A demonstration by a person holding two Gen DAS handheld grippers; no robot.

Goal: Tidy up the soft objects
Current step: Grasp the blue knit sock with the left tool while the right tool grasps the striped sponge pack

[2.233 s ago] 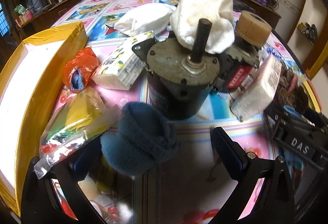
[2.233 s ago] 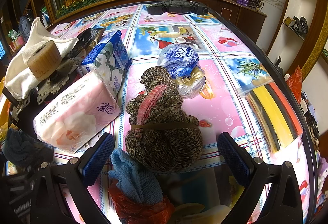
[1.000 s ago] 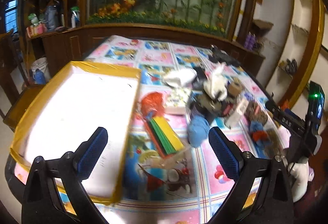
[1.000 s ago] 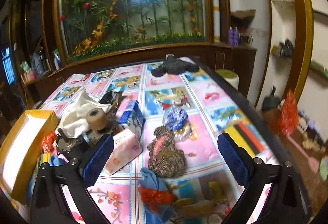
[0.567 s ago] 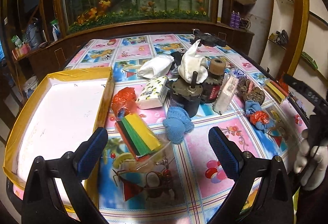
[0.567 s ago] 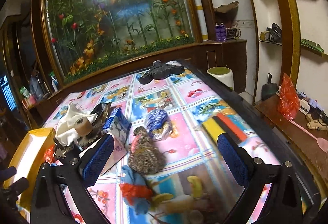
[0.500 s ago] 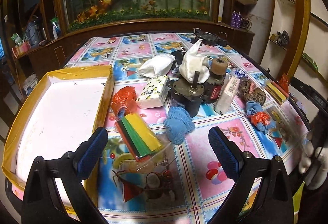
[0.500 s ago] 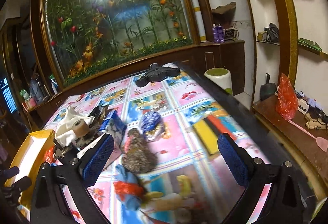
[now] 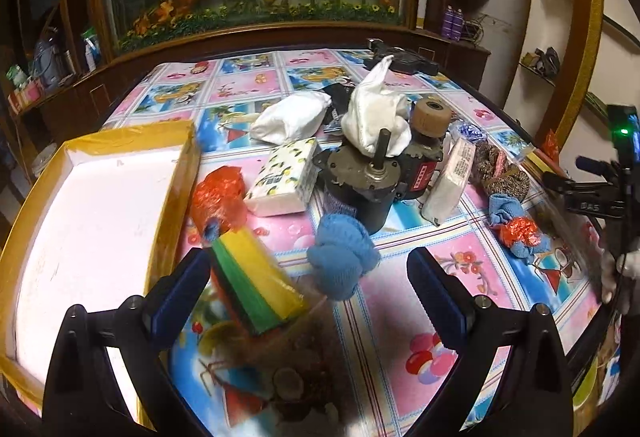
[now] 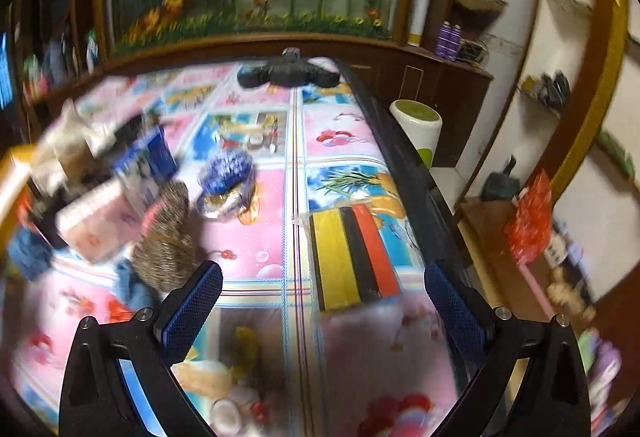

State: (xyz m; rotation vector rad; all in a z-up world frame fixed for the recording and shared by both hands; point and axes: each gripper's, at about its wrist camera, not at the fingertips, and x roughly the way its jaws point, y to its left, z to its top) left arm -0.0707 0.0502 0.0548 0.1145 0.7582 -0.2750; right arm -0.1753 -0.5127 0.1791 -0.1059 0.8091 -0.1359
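Observation:
My left gripper (image 9: 308, 289) is open and empty above the table's near edge. Just ahead of it lie a blue knitted bundle (image 9: 342, 257) and a bagged pack of yellow, green and red cloths (image 9: 256, 277). An orange bag with blue cloth (image 9: 218, 201) lies beside the yellow-edged white tray (image 9: 80, 221). My right gripper (image 10: 320, 301) is open and empty over a bagged pack of yellow, black and red cloths (image 10: 352, 253). A brown knitted bundle (image 10: 164, 237) lies to its left.
A heavy motor (image 9: 368, 177) with a white rag (image 9: 376, 113) on it stands mid-table among tissue packs (image 9: 282, 177). A white pouch (image 9: 288, 117) lies behind. The table's right edge (image 10: 400, 157) runs close beside the striped pack. A green-topped bin (image 10: 416, 125) stands beyond it.
My left gripper has moved forward and lower toward the blue bundle and striped pack. My right gripper has swung right toward the yellow, black and red pack; its view is blurred by motion.

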